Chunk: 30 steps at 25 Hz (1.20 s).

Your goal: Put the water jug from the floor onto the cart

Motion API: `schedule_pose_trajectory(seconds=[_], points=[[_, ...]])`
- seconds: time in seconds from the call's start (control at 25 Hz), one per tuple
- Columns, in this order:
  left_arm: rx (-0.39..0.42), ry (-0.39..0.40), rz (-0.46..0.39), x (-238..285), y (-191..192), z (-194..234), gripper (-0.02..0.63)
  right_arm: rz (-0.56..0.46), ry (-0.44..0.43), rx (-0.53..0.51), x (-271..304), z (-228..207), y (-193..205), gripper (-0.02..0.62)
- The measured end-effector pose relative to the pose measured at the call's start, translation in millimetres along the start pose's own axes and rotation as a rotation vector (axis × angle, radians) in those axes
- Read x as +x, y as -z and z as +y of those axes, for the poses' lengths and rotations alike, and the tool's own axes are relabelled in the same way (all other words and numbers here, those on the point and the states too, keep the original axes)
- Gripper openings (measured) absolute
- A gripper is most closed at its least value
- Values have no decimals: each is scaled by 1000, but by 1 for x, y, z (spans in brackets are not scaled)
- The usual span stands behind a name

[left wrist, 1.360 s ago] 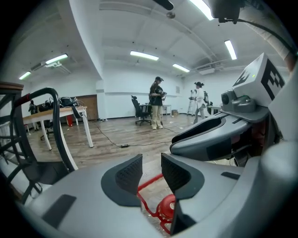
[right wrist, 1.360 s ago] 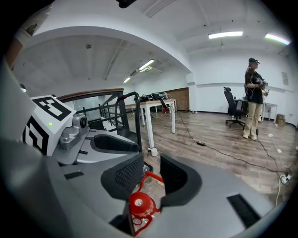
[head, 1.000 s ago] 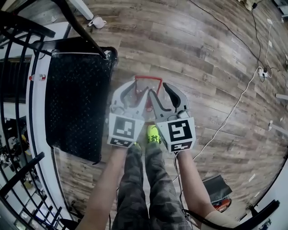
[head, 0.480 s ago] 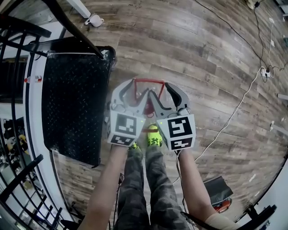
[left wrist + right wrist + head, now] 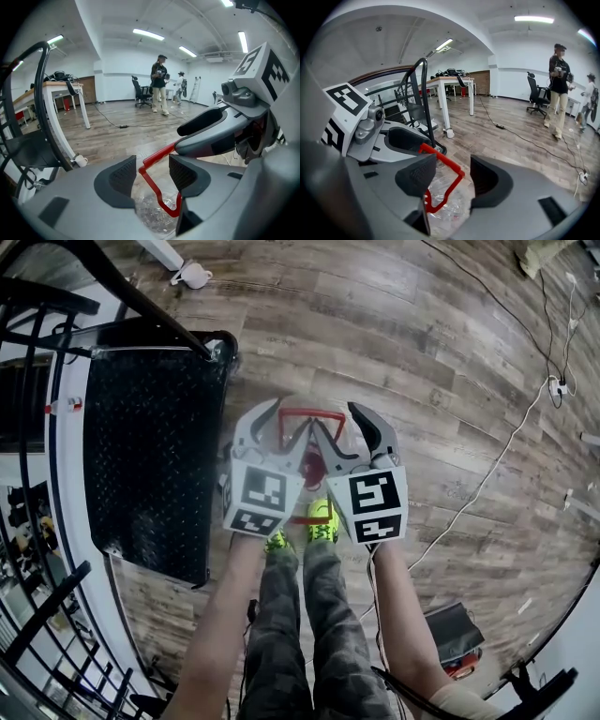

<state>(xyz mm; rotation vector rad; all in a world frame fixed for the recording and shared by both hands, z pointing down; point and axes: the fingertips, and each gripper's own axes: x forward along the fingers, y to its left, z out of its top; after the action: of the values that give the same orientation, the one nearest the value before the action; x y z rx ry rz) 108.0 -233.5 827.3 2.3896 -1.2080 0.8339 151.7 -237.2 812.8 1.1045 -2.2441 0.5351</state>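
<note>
**Q:** What do the two tools nearest the viewer show?

**A:** The left hand-held gripper (image 5: pixel 286 427) (image 5: pixel 152 174) has its jaws spread. The red handle (image 5: pixel 159 157) of the water jug (image 5: pixel 152 213) passes between the pads, which do not press on it. The right hand-held gripper (image 5: pixel 339 432) (image 5: pixel 452 180) sits close beside it. Its jaws are opening, and the same red handle (image 5: pixel 440 161) lies in the gap, not clamped.

**Q:** Where is the jug?

**A:** It stands on the wooden floor (image 5: pixel 422 352) under both tools, just ahead of the person's yellow-green shoes (image 5: pixel 322 521). Only its clear body and red handle (image 5: pixel 309 412) show. It is beside the black cart (image 5: pixel 150 456), to the cart's right in the head view, and not on it.

**Q:** And farther off?

**A:** A white cup (image 5: pixel 80 161) lies on the floor by the cart's far end. Beyond it stands a white desk (image 5: pixel 440 82), and at the back of the room a standing person (image 5: pixel 159 84) near an office chair (image 5: pixel 139 90).
</note>
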Motion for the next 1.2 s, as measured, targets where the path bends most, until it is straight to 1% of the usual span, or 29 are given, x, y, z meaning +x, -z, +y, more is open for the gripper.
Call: schedule_pose_trajectory(seconds=[0.24,0.44,0.52,0.64,0.72,0.8,0.84,1.0,1.2], points=[[-25,15,32,11,13,4,193,64,-25,7,14,-1,19,209],[-28,45,56,21,19,5,193,78,-1,19,26,-6,26,206],[-35,48,56,23,21,6,192,85,0,28,31,-5,28,164],[-49,54,56,26,22,5,192,94,-19,44,34,-5,31,156],[-50,50,46,25,20,4,182,91,-36,47,34,-4,30,153],[-55,42,28,22,16,4,149,77,-41,38,31,-2,27,152],[-57,40,20,20,14,4,143,68,-39,33,29,-2,25,152],[-27,28,12,13,10,1,129,38,-31,6,20,0,21,144],[27,-18,13,-4,11,-1,98,13,-13,-64,7,9,18,135]])
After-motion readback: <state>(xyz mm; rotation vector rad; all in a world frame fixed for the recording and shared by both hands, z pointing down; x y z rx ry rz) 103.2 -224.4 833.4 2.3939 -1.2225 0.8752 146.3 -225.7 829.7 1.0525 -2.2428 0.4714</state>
